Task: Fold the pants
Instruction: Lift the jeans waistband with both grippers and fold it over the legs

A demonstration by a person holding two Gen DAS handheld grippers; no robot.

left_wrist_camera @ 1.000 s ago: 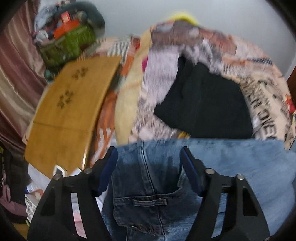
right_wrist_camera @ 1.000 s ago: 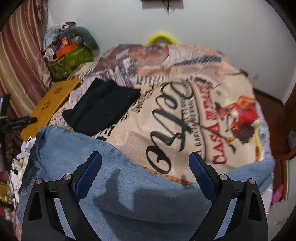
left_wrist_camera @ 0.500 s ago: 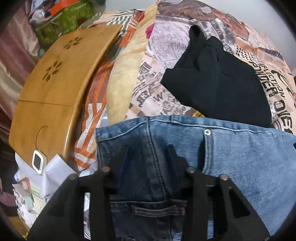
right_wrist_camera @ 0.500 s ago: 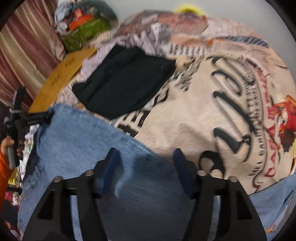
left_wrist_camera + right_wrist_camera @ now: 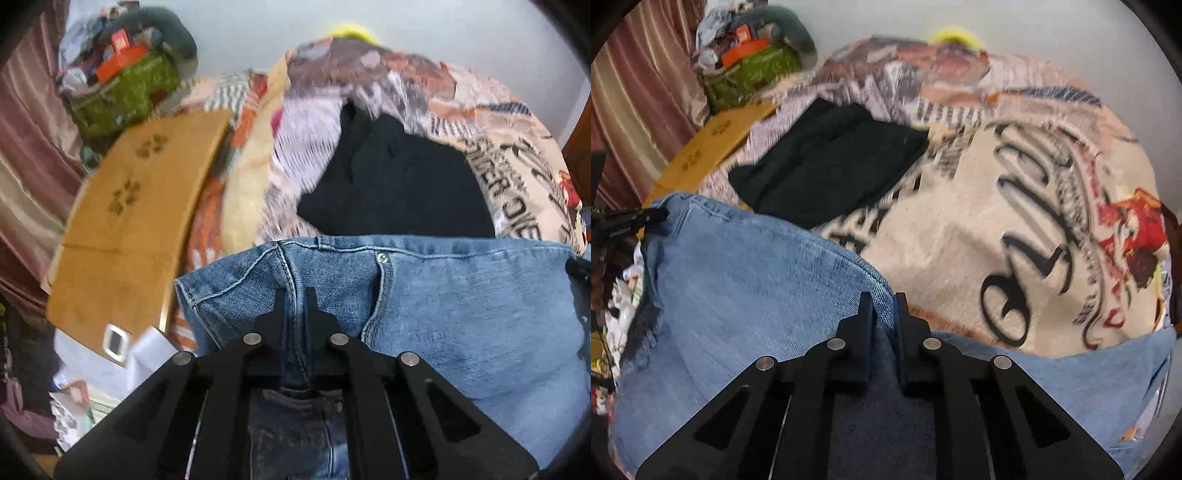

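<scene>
we pinch the jeans (image 5: 461, 314) with both tools, our left gripper (image 5: 294, 295) clamped at the waistband and our right gripper (image 5: 883, 301) nipping a leg fold, a folded black garment (image 5: 827, 166) lying at eleven o'clock on the blanket (image 5: 960, 229).

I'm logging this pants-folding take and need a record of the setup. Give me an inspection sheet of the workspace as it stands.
Surface: bed under a printed blanket with large lettering.
Job's things: blue jeans spread across the near edge, waistband and rivet toward the left gripper.
Clutter: folded black garment on the blanket beyond the jeans; wooden board at the bed's left side; papers below it.
Grippers: left gripper shut on the jeans at a waist seam; right gripper shut on the jeans at a fold edge; both have just been closing.
Cables: nothing seen.
Surroundings: white wall, striped curtain, green bag piled with items.
</scene>
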